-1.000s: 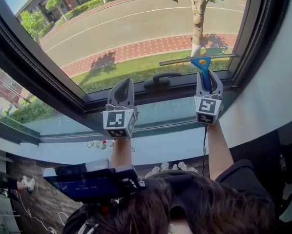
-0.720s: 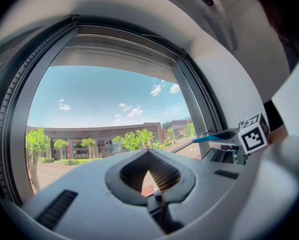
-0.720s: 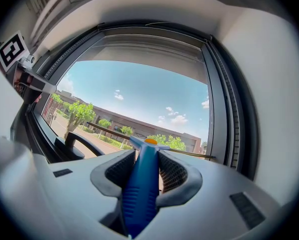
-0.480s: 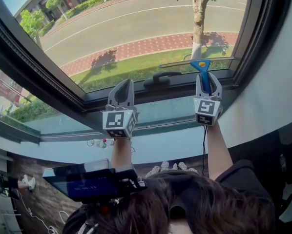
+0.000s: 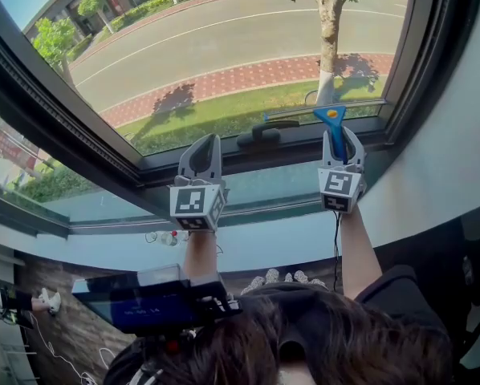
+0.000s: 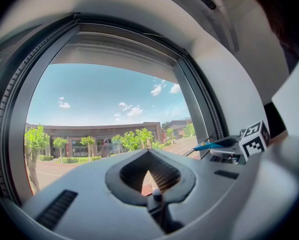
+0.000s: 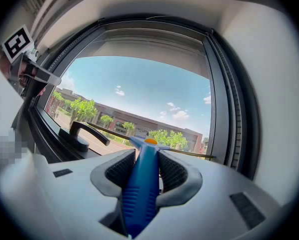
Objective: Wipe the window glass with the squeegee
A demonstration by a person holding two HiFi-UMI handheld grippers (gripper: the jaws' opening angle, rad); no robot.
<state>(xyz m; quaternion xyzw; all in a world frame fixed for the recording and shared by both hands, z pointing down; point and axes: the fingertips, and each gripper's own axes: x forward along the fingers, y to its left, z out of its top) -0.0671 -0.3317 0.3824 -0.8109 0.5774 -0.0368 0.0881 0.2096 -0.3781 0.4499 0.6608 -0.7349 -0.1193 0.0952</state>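
No words or numbers can be read. The left marker cube (image 5: pixel 197 205) and right marker cube (image 5: pixel 339 189) carry only black-and-white square patterns. Beyond the window glass (image 5: pixel 224 38), at its lower left, a red banner (image 5: pixel 7 144) bears print too small to read.

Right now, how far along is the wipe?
Done: cannot tell; the glass shows no streaks or wet marks. In hand: the right gripper is shut on the squeegee, its blade low on the glass, near the bottom frame. The left gripper is shut, empty. Left: likely lifting for another pass.
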